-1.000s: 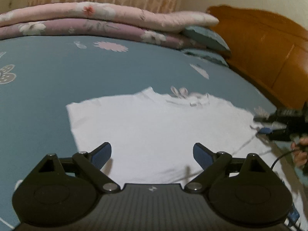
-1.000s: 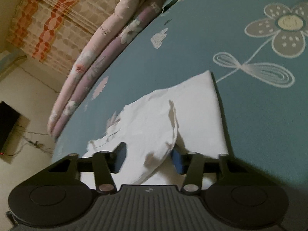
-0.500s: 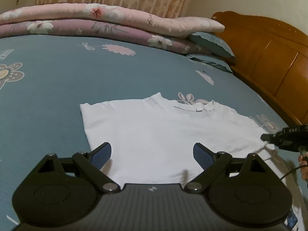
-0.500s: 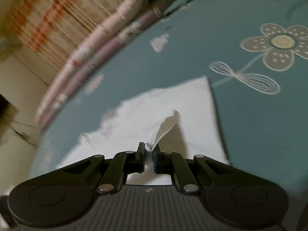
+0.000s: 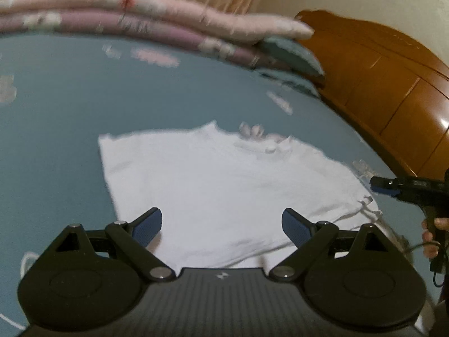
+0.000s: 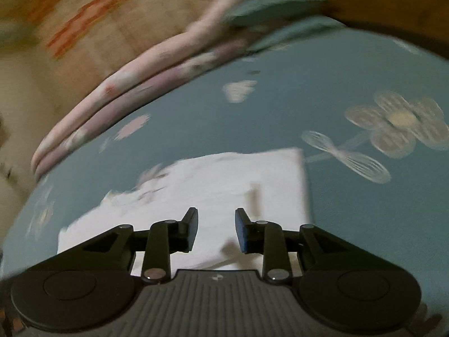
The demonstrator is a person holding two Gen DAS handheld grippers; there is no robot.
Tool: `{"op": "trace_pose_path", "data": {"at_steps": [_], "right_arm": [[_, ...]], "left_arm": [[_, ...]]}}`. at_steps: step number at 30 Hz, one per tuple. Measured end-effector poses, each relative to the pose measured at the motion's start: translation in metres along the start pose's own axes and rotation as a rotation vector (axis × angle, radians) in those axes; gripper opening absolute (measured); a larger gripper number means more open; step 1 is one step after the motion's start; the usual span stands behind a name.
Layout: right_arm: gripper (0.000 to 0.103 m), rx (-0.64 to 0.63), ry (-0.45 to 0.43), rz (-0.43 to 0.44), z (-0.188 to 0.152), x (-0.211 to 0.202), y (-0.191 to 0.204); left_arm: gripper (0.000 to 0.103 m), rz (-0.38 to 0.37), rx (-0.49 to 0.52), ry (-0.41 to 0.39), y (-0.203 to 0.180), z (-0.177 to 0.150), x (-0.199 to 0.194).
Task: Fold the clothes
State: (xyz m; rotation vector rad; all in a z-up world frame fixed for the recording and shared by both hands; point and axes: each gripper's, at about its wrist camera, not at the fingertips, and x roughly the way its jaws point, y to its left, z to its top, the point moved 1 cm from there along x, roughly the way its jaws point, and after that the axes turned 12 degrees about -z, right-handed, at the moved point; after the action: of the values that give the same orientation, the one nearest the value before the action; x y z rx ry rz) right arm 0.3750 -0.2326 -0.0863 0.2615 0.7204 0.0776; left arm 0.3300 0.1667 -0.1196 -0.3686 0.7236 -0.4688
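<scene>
Teal bedsheet (image 5: 70, 106) carried a white T-shirt (image 5: 224, 185) lying flat, both tools above it.

Pink folded quilts (image 5: 140, 14) lay along the bed's far side by a wooden headboard (image 5: 378, 78). The shirt sat mid-bed, collar toward the quilts. The left tool (image 5: 221, 224) hovered over the hem, jaws wide, gripping nothing. The right tool (image 6: 216, 229) had just been opening, jaws narrowly apart, no cloth pinched between them.
</scene>
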Motion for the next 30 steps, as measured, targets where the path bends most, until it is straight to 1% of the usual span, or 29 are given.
{"op": "trace_pose_path", "data": {"at_steps": [2,4,9,11,12,13,14,15,17,18,20,22,24,26,28,30], "right_arm": [[0.034,-0.109,0.013,0.041,-0.001,0.002,0.029],[0.039,-0.19,0.03,0.077,-0.003,0.007,0.057],[0.04,-0.424,0.075,0.155,-0.019,0.029,0.125],[0.041,-0.497,0.096,0.178,-0.028,0.038,0.145],[0.044,-0.519,0.11,0.183,-0.033,0.042,0.151],[0.047,-0.523,0.133,0.172,-0.039,0.048,0.155],[0.048,-0.517,0.15,0.162,-0.045,0.051,0.157],[0.05,-0.51,0.164,0.154,-0.05,0.052,0.158],[0.058,-0.532,0.195,0.19,-0.056,0.044,0.16],[0.06,-0.547,0.211,0.212,-0.058,0.038,0.162],[0.059,-0.575,0.219,0.215,-0.054,0.029,0.161],[0.059,-0.548,0.199,0.22,-0.043,0.025,0.157],[0.059,-0.502,0.164,0.185,-0.028,0.028,0.146],[0.059,-0.453,0.131,0.141,-0.012,0.033,0.133],[0.06,-0.404,0.114,0.07,0.0,0.047,0.113],[0.06,-0.354,0.117,0.001,0.01,0.064,0.091]], "left_arm": [[0.093,0.013,-0.014,0.03,0.007,-0.003,0.005],[0.093,0.005,-0.005,0.035,0.006,-0.003,0.003],[0.093,-0.026,-0.031,0.044,0.013,-0.002,-0.007],[0.093,-0.004,-0.044,0.033,0.016,-0.001,-0.012],[0.093,0.02,-0.049,0.03,0.017,0.0,-0.014],[0.093,0.043,-0.053,0.027,0.019,0.0,-0.016],[0.093,0.067,-0.058,0.025,0.021,0.001,-0.018],[0.093,0.073,-0.059,0.017,0.021,0.002,-0.021],[0.093,0.032,-0.051,-0.016,0.017,0.004,-0.026],[0.093,0.001,-0.047,-0.036,0.015,0.004,-0.028],[0.093,-0.045,-0.033,-0.053,0.008,0.004,-0.024],[0.093,-0.076,-0.014,-0.055,0.0,0.004,-0.016],[0.093,-0.066,0.012,-0.026,-0.006,0.001,-0.007],[0.094,-0.04,0.024,0.037,-0.006,-0.003,0.005],[0.094,-0.016,0.024,0.079,-0.003,-0.005,0.009],[0.094,-0.025,0.016,0.093,-0.002,-0.004,0.005]]}}
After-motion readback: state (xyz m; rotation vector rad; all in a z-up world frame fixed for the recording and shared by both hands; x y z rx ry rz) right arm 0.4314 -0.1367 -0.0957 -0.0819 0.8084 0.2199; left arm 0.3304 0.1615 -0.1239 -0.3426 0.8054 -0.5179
